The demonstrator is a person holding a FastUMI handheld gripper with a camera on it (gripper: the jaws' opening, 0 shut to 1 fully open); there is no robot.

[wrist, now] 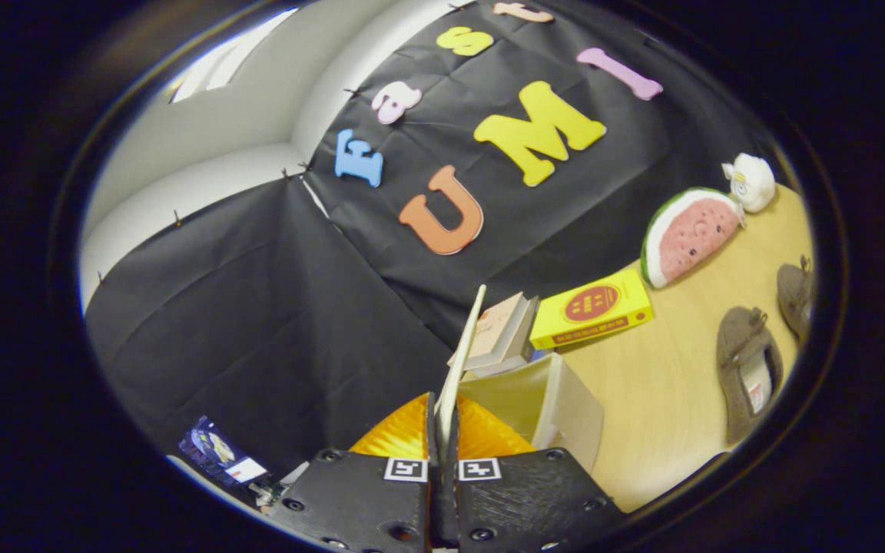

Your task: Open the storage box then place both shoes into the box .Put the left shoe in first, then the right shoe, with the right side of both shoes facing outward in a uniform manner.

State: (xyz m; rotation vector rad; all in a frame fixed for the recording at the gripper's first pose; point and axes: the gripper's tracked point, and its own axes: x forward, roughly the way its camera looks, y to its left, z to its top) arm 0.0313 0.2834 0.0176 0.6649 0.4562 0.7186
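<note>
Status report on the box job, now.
Gripper shut on box lid, lid raised on edge. Storage box open just ahead. Both shoes on the table beyond, not yet loaded. Nothing between box and shoes.

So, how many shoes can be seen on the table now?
2. One shoe lies on the table right of the box; the other shoe lies beyond it. The gripper grips the lid.

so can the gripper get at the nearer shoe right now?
Probably not yet. The gripper is shut on the box lid, holding it up edge-on. The nearer shoe lies off to the side on bare table, way free, but the lid must be released first.
</note>
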